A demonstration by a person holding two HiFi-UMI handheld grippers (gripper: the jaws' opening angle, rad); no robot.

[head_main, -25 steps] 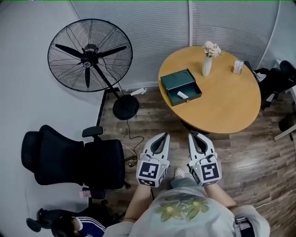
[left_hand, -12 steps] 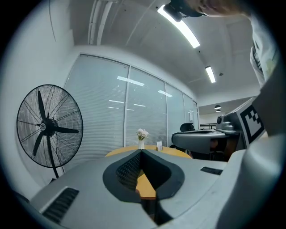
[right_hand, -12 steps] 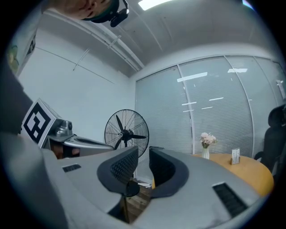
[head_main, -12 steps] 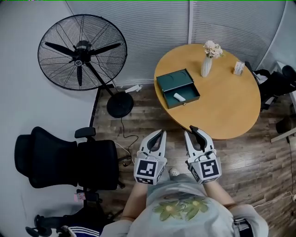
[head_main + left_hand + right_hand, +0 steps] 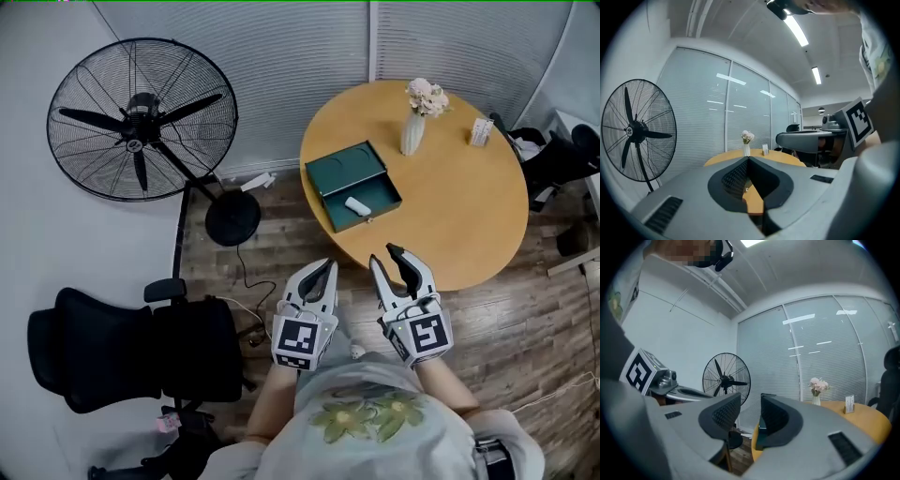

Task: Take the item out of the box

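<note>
One round worktop (image 5: 469,216) carries the open green box (image 5: 339,171); the small white item (image 5: 356,205) lies loose inside. It looks light, stiff and smooth, so I'd pinch across its short sides. My right gripper (image 5: 392,258) is opening, nothing between; my left gripper (image 5: 323,269) is clenched, empty.

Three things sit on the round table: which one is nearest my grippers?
The green box, lying open with a white item inside, at the near edge of the table. The vase and the small card stand are farther back.
</note>
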